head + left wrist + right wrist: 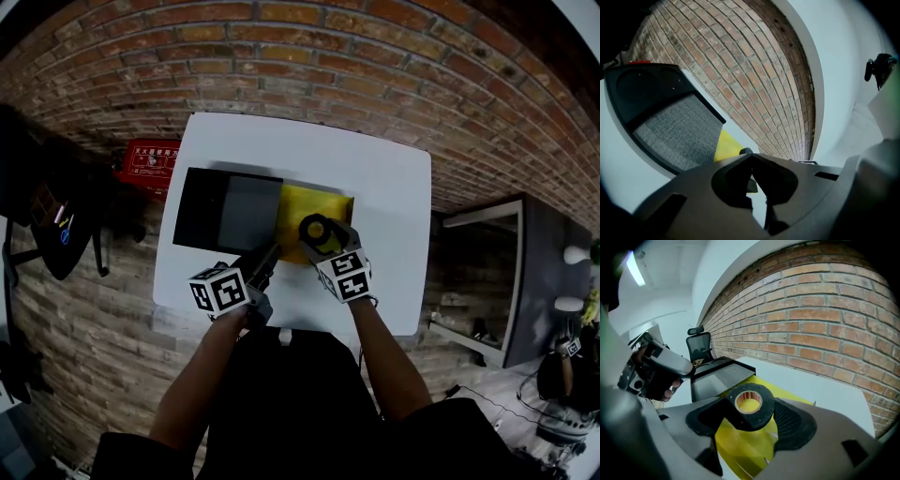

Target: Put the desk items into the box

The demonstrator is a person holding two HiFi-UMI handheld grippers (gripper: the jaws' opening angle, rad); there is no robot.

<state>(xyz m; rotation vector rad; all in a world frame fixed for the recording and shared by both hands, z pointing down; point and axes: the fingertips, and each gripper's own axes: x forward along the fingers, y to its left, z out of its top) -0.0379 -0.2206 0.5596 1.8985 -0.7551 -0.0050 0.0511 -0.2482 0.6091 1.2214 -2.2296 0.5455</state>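
On the white table (pixel 384 178) a black box (pixel 228 212) with a grey lining lies open at the left. A flat yellow folder (pixel 326 201) lies against its right side. My right gripper (pixel 319 234) is shut on a black tape roll (pixel 316 230) and holds it above the folder. In the right gripper view the tape roll (pixel 750 407) sits between the jaws, with the folder (pixel 740 446) beneath and the box (pixel 717 375) behind. My left gripper (pixel 272 251) is shut on nothing near the folder's front left corner. In the left gripper view the gripper (pixel 751 157) points past the box (pixel 675 131) and folder (pixel 727 144).
A red case (pixel 148 159) lies on the floor beside the table's left edge, and dark bags (pixel 56 225) lie further left. A white cabinet (pixel 483 277) stands to the right of the table. A brick wall runs behind the table; an office chair (pixel 698 345) stands beyond it.
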